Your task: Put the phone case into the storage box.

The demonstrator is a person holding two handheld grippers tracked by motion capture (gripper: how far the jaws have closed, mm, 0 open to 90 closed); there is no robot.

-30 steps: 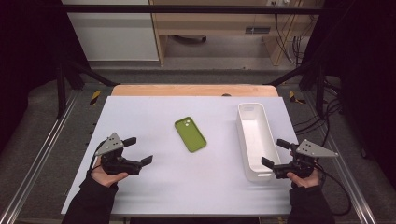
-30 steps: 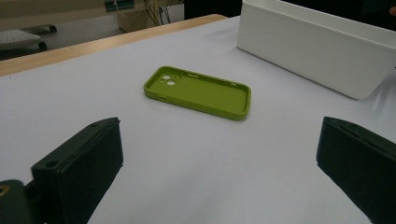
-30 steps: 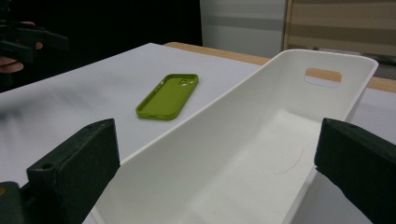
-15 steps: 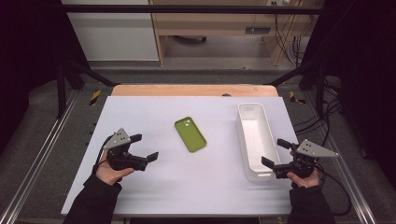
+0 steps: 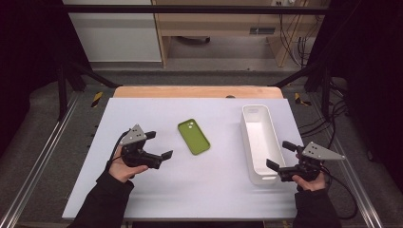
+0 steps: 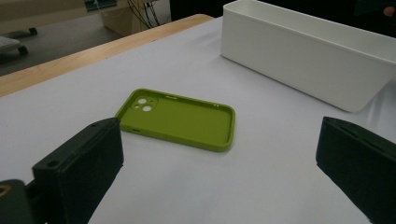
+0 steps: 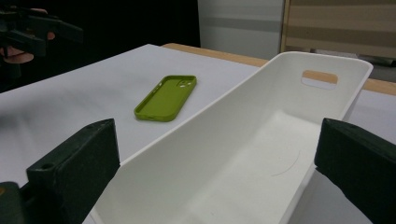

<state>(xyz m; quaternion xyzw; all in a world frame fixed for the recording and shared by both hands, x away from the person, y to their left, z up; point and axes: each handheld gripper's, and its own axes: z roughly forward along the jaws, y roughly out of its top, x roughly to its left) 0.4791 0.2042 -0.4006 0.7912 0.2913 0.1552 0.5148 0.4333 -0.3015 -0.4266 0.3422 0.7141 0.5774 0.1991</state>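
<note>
The green case (image 5: 194, 136) lies just right of the wide-open left claw (image 5: 158, 146), its long side running near to far.

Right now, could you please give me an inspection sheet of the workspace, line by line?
Surface: white table top, flat, with a wooden strip along its far edge.
Job's things: green phone case lying hollow side up near the middle; white bin at the right, nothing seen inside.
Clutter: nothing seen.
Grippers: left gripper open, aimed at the phone case, apart from it; right gripper open at the near end of the bin.
Cables: one trails from each gripper; more hang at the far right.
Surroundings: metal rails beside the table, wooden furniture behind.
</note>
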